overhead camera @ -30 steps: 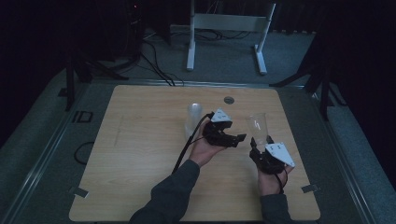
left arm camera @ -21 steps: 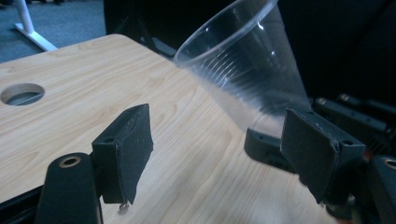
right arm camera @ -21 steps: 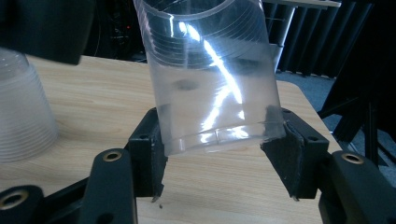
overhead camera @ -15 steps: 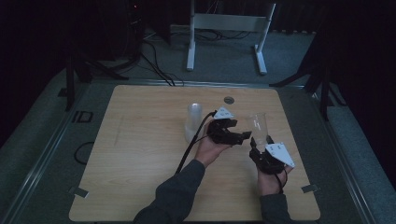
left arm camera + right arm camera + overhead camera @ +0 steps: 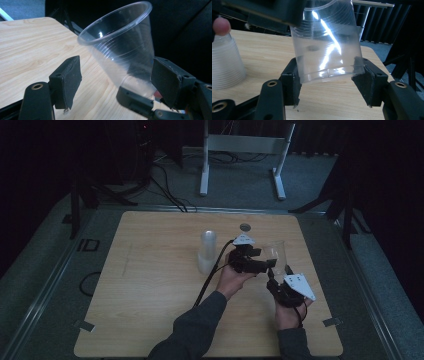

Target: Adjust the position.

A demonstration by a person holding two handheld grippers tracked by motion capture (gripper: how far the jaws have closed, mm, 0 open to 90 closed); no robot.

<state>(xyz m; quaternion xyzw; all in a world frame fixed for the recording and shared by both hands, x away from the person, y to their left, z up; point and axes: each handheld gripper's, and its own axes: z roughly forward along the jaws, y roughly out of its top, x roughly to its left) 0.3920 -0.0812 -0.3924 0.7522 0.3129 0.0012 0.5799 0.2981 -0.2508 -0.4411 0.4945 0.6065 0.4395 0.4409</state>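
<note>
Cups first: one inverted stack of clear cups (image 5: 206,252) at frame centre, unmoved since the earlier frame. Right of it, the left gripper (image 5: 263,264) has slid further right vs 1 s ago, toward the single clear cup (image 5: 276,253); its jaws are apart w/ the cup's lower part between them, not touching. Lower right, the right gripper (image 5: 270,273) hasn't shifted, jaws clamped on the cup's base, cup tilted above the surface (image 5: 150,285). Count: 1 stack, 1 loose cup, 2 grippers.
</note>
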